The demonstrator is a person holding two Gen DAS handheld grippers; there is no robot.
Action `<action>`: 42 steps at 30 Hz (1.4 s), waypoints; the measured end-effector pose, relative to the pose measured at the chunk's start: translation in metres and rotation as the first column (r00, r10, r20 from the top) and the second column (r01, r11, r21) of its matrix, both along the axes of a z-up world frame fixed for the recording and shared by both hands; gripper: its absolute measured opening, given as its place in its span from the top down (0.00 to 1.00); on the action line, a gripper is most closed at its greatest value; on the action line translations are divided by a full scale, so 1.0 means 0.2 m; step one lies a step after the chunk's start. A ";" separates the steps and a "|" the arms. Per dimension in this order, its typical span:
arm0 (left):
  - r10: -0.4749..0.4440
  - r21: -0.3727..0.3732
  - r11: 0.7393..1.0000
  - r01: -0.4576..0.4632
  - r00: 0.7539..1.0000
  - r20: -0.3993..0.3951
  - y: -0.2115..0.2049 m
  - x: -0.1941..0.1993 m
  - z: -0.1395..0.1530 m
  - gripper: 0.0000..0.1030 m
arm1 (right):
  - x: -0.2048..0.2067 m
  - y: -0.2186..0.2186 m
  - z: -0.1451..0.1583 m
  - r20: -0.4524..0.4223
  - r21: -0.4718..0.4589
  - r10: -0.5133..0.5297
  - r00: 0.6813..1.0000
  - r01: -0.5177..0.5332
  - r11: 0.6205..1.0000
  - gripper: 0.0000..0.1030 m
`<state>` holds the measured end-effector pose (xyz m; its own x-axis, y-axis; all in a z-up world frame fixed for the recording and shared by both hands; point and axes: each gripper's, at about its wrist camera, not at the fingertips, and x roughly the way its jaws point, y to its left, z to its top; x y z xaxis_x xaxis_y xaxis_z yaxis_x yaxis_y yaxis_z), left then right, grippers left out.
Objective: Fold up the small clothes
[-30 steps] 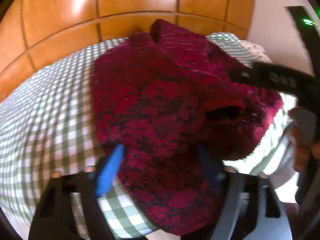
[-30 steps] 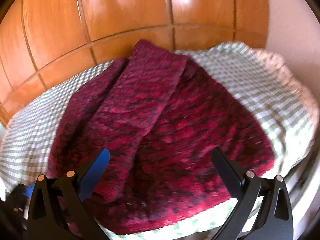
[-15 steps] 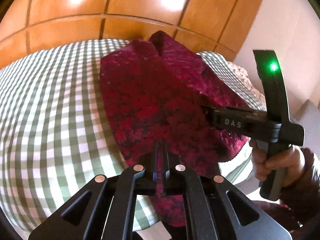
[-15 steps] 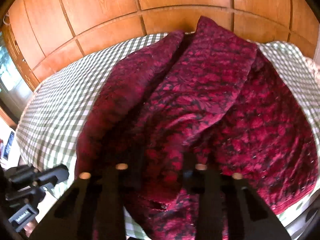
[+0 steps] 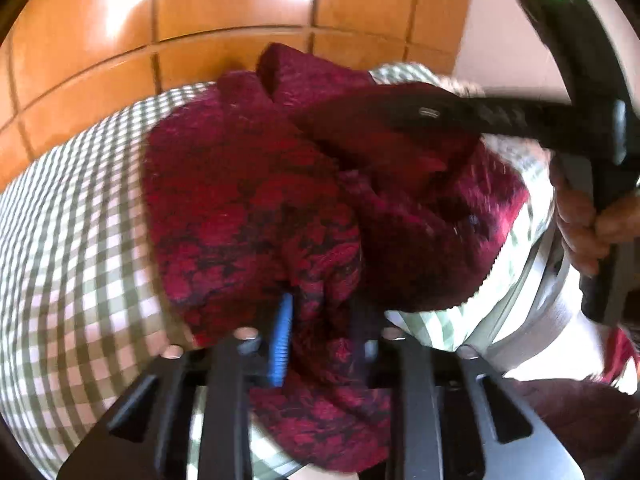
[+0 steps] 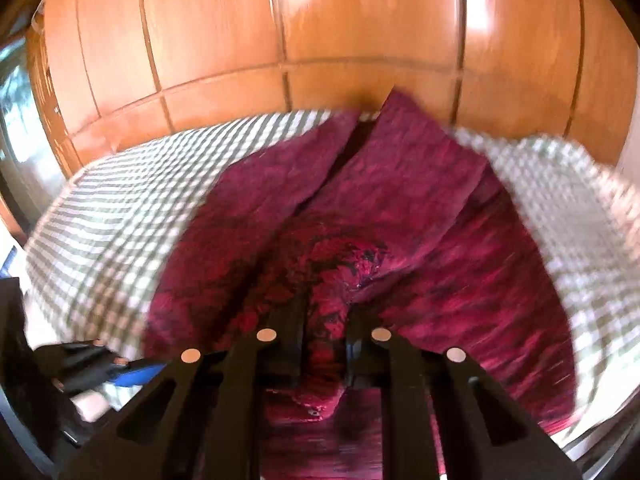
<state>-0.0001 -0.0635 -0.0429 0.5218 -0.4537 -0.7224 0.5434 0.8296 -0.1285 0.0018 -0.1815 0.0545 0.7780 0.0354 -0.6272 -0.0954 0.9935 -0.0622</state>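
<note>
Both hand-held grippers point downward at the bed, each pinching the red sweater (image 5: 248,200). Left hand-held gripper (image 5: 320,332), jaws just eased slightly, grips a bunched near edge. Right hand-held gripper (image 6: 324,332), jaws nearly closed, clamps a raised fold directly ahead.

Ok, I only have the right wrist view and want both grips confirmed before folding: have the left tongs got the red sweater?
Observer: Yes. The left tongs pinch a bunch of the red sweater at its near edge. Their jaws have just opened a little.
Operator: How do my right tongs look from the side?
Observer: The left view shows a fold of sweater lifted off the checked cloth at their tip.
Operator: What is beside them?
Observer: The hand gripping their handle, at the right of the left view.
</note>
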 end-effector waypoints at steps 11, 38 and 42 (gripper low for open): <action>0.437 -0.148 0.895 -0.422 0.895 0.091 0.85 0.40 0.49 0.82 | 0.15 -0.74 0.09 0.164 -0.361 -0.420 0.892 0.451 0.817 0.88; 0.246 -0.254 0.912 -0.321 0.926 -0.286 0.65 0.63 0.11 0.18 | 0.06 -1.17 -0.24 -0.290 0.218 -0.367 0.884 0.434 0.874 0.10; 0.138 -0.366 0.873 -0.323 0.882 -0.451 0.43 0.60 -0.14 0.25 | 0.05 -1.01 -0.37 -0.364 0.248 -0.254 0.896 0.356 0.901 0.31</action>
<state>0.1196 0.0217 -0.0712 0.3591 -0.6622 -0.6577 0.1668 0.7389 -0.6528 0.0124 -0.3837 -0.0190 0.5435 0.0556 -0.8376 0.2516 0.9411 0.2258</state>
